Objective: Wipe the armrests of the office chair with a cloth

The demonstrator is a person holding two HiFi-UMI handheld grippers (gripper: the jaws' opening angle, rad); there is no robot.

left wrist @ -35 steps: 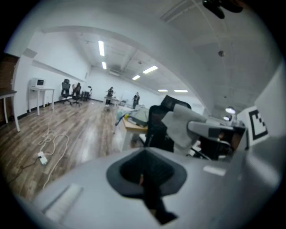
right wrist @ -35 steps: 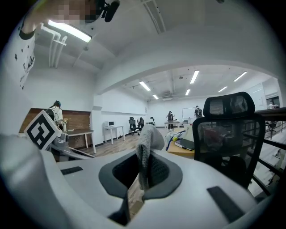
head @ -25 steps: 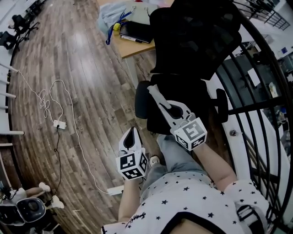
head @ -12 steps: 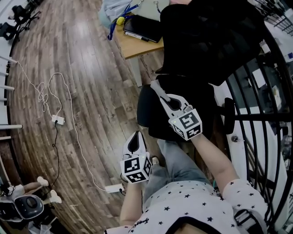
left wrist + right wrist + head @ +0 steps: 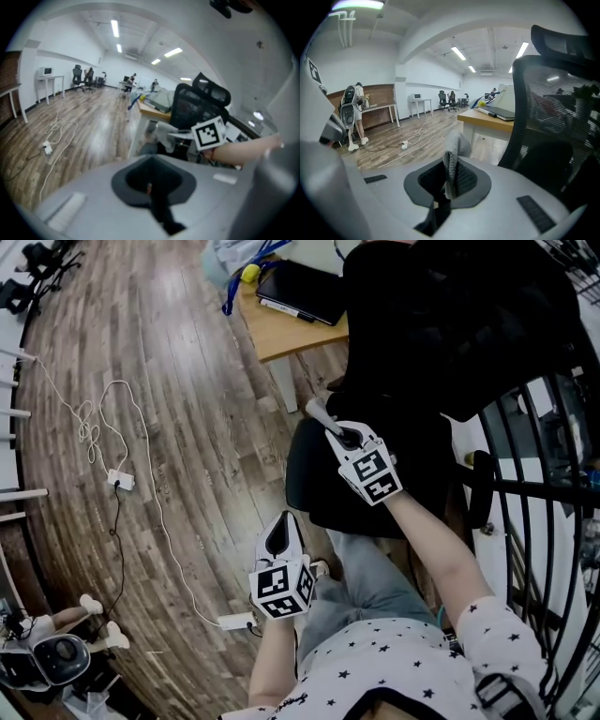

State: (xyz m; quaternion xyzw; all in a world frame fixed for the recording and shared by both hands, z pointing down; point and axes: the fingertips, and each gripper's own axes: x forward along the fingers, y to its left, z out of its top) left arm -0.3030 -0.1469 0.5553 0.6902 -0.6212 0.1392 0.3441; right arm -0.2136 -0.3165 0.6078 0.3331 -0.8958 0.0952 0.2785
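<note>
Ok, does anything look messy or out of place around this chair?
A thin white cable sprawls in tangled loops across the wooden plank floor, past a small white power block, left of the black mesh office chair; a possible trip hazard. Nothing looks spilled or broken.

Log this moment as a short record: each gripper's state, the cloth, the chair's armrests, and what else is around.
left gripper: shut, empty, low beside the person's leg
right gripper: shut on the cloth, held out at the chair
chair: black, mesh back
near armrest: cloth is at its far end; contact not clear
other armrest: no gripper near it
desk: beside the chair, laptop on it
floor: wood, white cable lying on it
</note>
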